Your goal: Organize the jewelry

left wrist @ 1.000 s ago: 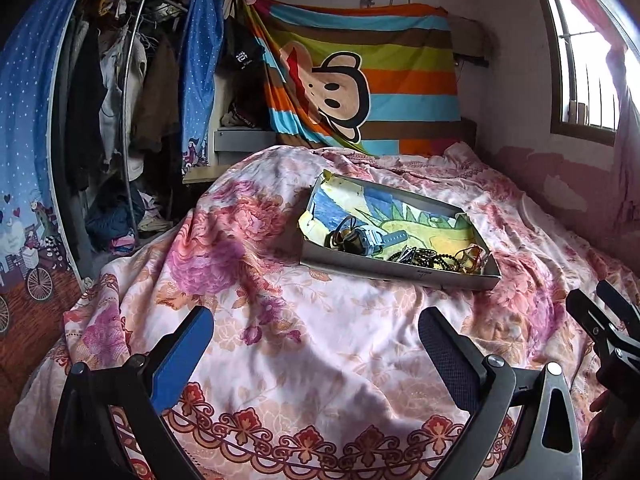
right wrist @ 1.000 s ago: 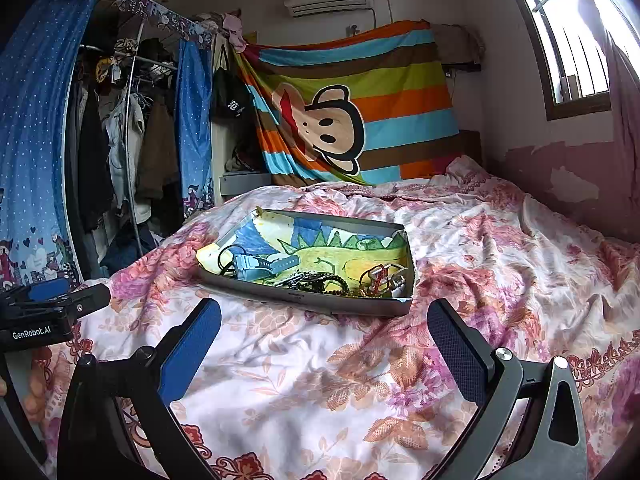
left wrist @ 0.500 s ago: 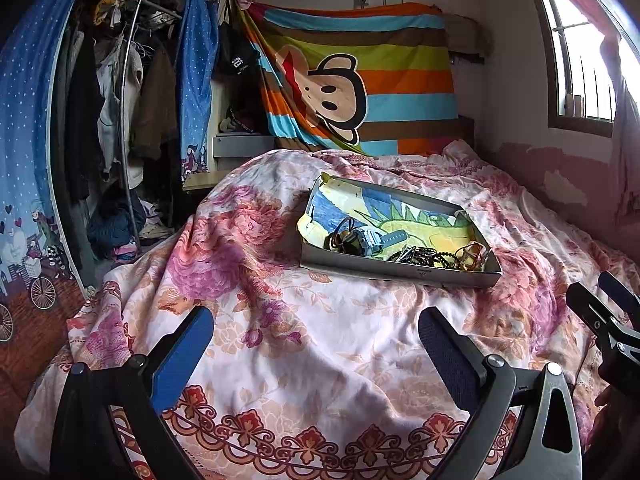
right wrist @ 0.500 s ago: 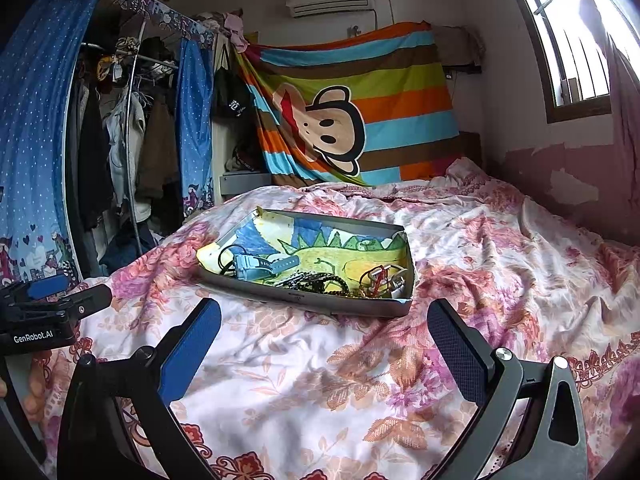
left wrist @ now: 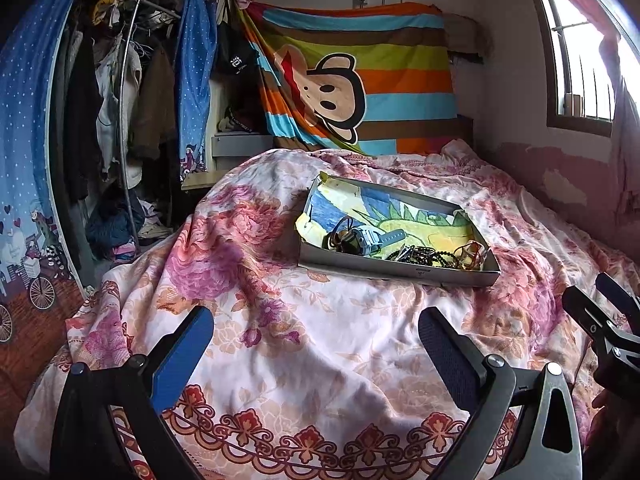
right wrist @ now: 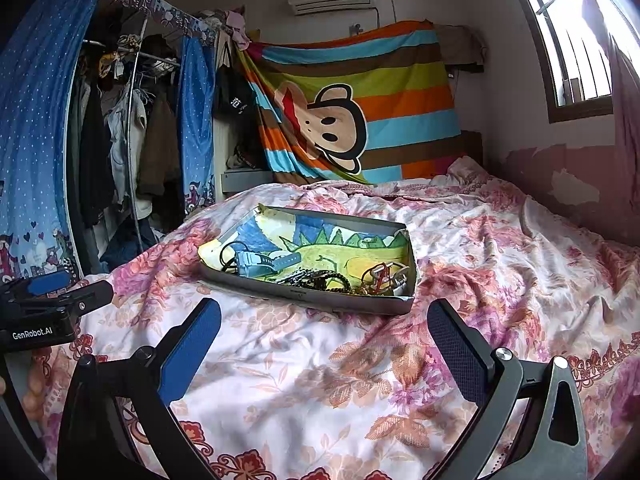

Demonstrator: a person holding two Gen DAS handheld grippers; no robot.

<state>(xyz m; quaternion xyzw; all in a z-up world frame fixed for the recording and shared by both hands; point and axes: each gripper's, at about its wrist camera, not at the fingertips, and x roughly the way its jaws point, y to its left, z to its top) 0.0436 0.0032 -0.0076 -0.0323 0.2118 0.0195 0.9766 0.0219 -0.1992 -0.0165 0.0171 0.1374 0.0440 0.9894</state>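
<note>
Both tongs wide apart and empty, held short of the jewelry tray on the bed.

The shallow grey tray (right wrist: 320,300) sits on the floral bedspread (right wrist: 500,248) at twelve o'clock of the right gripper (right wrist: 324,340) and one o'clock of the left gripper (left wrist: 316,340). Its load bunches along the near wall: blue watch (right wrist: 260,262) at nine o'clock, black bead bracelets (right wrist: 320,278) centre, red cord pieces (right wrist: 380,276) at three o'clock, likely slid there because the soft bedding tips the tray.
</note>
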